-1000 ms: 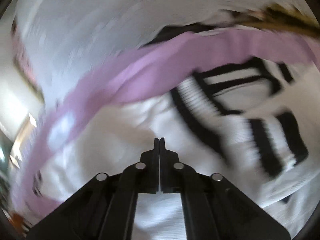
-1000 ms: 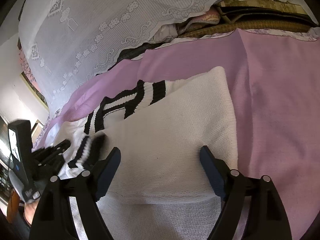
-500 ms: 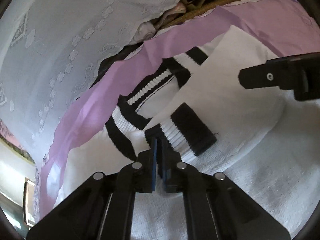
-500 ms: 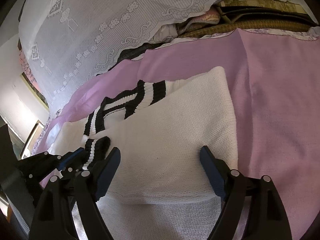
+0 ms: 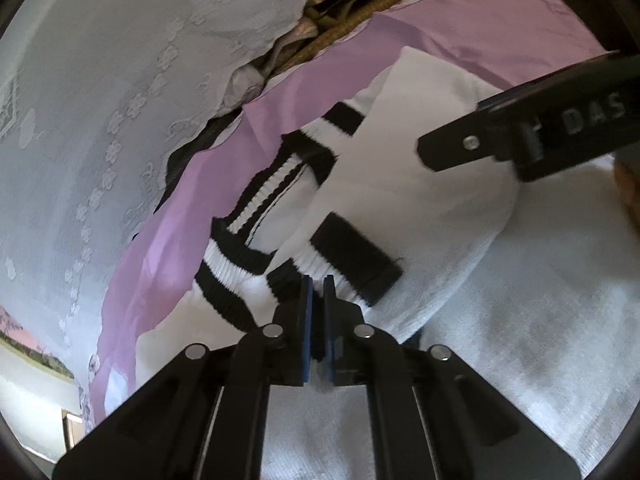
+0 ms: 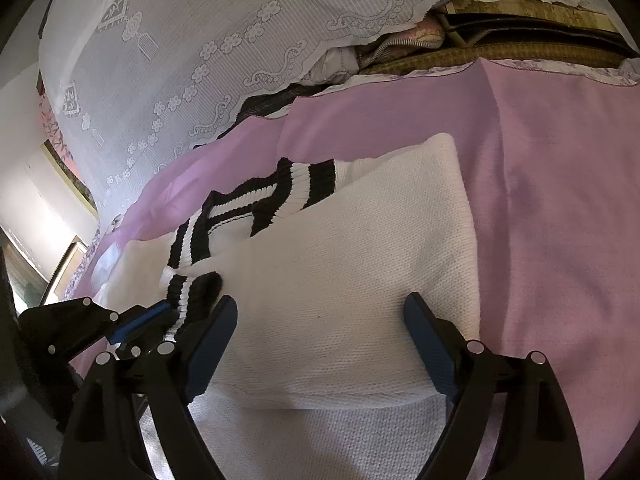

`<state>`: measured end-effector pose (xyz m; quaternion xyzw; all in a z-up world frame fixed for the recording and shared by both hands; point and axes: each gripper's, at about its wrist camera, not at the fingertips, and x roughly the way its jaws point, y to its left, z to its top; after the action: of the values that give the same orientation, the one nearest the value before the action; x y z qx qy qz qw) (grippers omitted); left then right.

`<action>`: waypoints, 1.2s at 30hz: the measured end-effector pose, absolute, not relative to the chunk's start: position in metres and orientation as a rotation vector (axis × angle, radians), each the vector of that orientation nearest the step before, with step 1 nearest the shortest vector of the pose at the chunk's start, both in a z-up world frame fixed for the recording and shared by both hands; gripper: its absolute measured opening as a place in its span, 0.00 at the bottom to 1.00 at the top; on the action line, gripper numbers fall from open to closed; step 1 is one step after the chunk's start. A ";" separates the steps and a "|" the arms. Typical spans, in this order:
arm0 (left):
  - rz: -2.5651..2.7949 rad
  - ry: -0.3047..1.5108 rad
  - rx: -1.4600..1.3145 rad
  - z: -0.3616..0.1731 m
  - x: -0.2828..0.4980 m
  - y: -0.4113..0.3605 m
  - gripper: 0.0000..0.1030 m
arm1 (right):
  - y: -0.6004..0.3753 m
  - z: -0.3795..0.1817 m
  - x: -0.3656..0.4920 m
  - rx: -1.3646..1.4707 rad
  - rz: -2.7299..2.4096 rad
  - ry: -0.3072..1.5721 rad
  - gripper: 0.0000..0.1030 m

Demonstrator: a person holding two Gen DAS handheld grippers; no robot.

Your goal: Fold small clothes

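A white knit sweater (image 6: pixel 340 264) with black-and-white striped collar and cuffs lies partly folded on a pink sheet (image 6: pixel 560 184); it also shows in the left wrist view (image 5: pixel 420 208). My left gripper (image 5: pixel 317 284) is shut on the striped sleeve cuff (image 5: pixel 340 264) and holds it over the sweater's body; it shows at the lower left of the right wrist view (image 6: pixel 148 316). My right gripper (image 6: pixel 320 312) is open, its fingers spread over the folded white body. One of its fingers (image 5: pixel 500 140) reaches in from the right of the left wrist view.
A white lace cloth (image 6: pixel 200 40) hangs over stacked bedding behind the sheet. Brown and dark folded textiles (image 6: pixel 500 44) lie at the sheet's far edge. A framed picture (image 6: pixel 68 168) hangs on the left wall. More white knit fabric (image 5: pixel 540 340) lies close under both grippers.
My left gripper has carried the striped cuff inward from the left, across the sweater toward the right gripper. The right gripper has stayed open and still.
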<state>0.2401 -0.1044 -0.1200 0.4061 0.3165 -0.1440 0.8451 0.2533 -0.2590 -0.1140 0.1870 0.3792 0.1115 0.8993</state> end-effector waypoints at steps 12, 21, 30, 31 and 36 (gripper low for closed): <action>-0.402 0.602 0.848 -0.097 0.211 -0.091 0.71 | -0.258 -0.115 0.253 0.386 0.229 0.783 0.85; -0.347 0.631 0.875 -0.114 0.227 -0.093 0.71 | -0.258 -0.115 0.253 0.385 0.228 0.782 0.85; -0.341 0.644 0.872 -0.120 0.240 -0.103 0.52 | -0.256 -0.116 0.253 0.382 0.231 0.782 0.87; -0.360 0.663 0.852 -0.119 0.240 -0.102 0.40 | -0.256 -0.116 0.253 0.383 0.232 0.781 0.87; -0.323 0.666 0.770 -0.115 0.241 -0.086 0.11 | -0.257 -0.116 0.254 0.388 0.237 0.779 0.87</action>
<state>0.2406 -0.0862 -0.1146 0.3668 0.3175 -0.1538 0.8608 0.2544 -0.2567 -0.1164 0.1875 0.3767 0.1146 0.8999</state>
